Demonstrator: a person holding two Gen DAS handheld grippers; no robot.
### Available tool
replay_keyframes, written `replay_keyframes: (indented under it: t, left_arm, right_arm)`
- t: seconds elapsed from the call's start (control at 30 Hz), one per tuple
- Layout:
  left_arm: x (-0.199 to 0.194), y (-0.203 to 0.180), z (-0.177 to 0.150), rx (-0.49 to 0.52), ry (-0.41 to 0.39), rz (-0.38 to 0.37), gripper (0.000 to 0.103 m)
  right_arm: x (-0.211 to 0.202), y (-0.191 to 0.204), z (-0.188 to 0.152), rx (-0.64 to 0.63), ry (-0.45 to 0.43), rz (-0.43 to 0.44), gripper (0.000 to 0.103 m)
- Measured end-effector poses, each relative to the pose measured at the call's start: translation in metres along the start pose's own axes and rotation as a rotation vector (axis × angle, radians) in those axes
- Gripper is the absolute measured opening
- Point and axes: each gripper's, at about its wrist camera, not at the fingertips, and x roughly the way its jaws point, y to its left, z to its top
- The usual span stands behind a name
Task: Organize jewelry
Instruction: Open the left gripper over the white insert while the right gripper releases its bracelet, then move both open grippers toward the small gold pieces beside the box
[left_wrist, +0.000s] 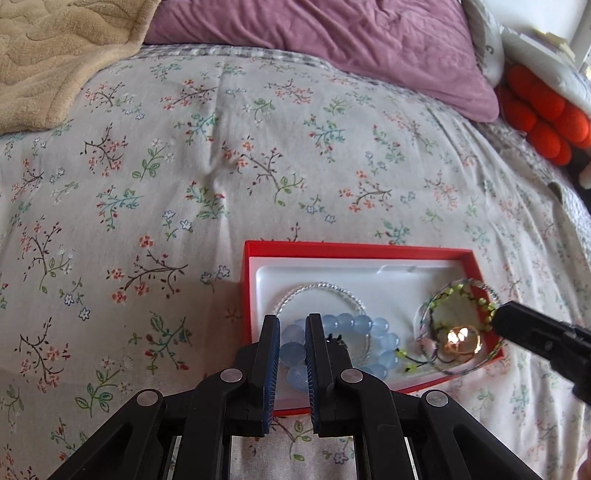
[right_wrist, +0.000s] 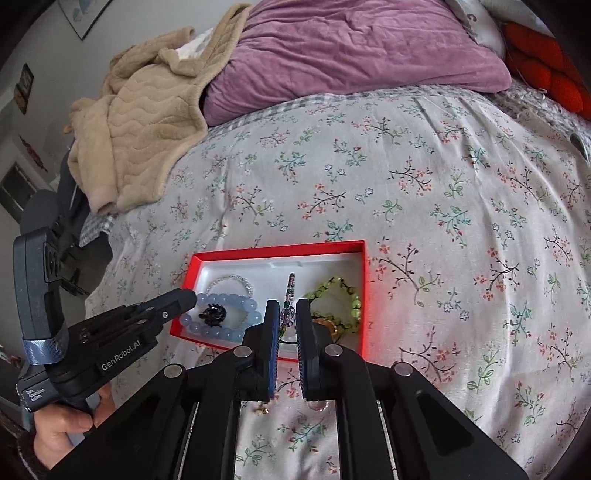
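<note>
A red box with a white liner lies on the floral bedspread; it also shows in the right wrist view. Inside lie a blue bead bracelet, a clear bead bracelet, a green bead bracelet and a gold ring. My left gripper is narrowly open over the blue bracelet, gripping nothing. My right gripper is shut on a thin beaded bracelet, seen edge-on over the box; in the left wrist view it is a clear loop with green beads.
A purple pillow and a beige blanket lie at the head of the bed. Orange cushions sit at the far right. A small gold charm lies on the bedspread under my right gripper.
</note>
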Motion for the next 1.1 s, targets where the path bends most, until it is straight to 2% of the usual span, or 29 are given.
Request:
replay_keyframes:
  t: [0.27, 0.43, 0.5, 0.53, 0.57, 0.6, 0.63, 0.7, 0.93, 1.07, 1.1]
  left_arm:
    - [0.001, -0.003, -0.002, 0.011, 0.004, 0.007, 0.009]
    - [-0.005, -0.007, -0.002, 0.019, -0.004, -0.005, 0.010]
    - [-0.008, -0.008, -0.002, 0.022, -0.008, -0.008, 0.017]
    - [-0.011, -0.008, -0.003, 0.023, -0.006, -0.007, 0.026]
    - [-0.013, -0.009, -0.003, 0.024, -0.004, -0.007, 0.032]
    - [-0.016, -0.009, -0.004, 0.026, -0.007, -0.008, 0.033]
    - [-0.019, -0.010, -0.005, 0.028, -0.010, -0.009, 0.034]
    - [-0.026, -0.010, -0.008, 0.027, -0.007, -0.007, 0.037]
    - [-0.052, -0.008, -0.021, 0.012, -0.015, 0.016, 0.066]
    - [-0.067, -0.010, -0.033, 0.022, -0.020, 0.014, 0.085]
    - [-0.070, -0.009, -0.035, 0.023, -0.019, 0.014, 0.087]
  right_arm:
    - [-0.002, -0.020, 0.000, 0.017, 0.014, -0.080, 0.009]
    - [-0.003, -0.027, 0.000, 0.063, 0.034, -0.066, 0.010]
    - [-0.007, -0.028, 0.001, 0.072, 0.028, -0.067, 0.015]
    - [-0.009, -0.029, 0.001, 0.070, 0.025, -0.072, 0.019]
    - [-0.010, -0.029, 0.001, 0.069, 0.022, -0.073, 0.032]
    - [-0.012, -0.030, 0.001, 0.071, 0.019, -0.068, 0.043]
    - [-0.014, -0.030, 0.000, 0.074, 0.015, -0.063, 0.046]
    - [-0.017, -0.029, -0.001, 0.071, 0.019, -0.059, 0.047]
    - [-0.037, -0.015, -0.011, 0.035, 0.024, -0.066, 0.048]
    - [-0.046, -0.008, -0.026, 0.012, 0.045, -0.095, 0.058]
    - [-0.047, -0.006, -0.030, 0.004, 0.052, -0.103, 0.059]
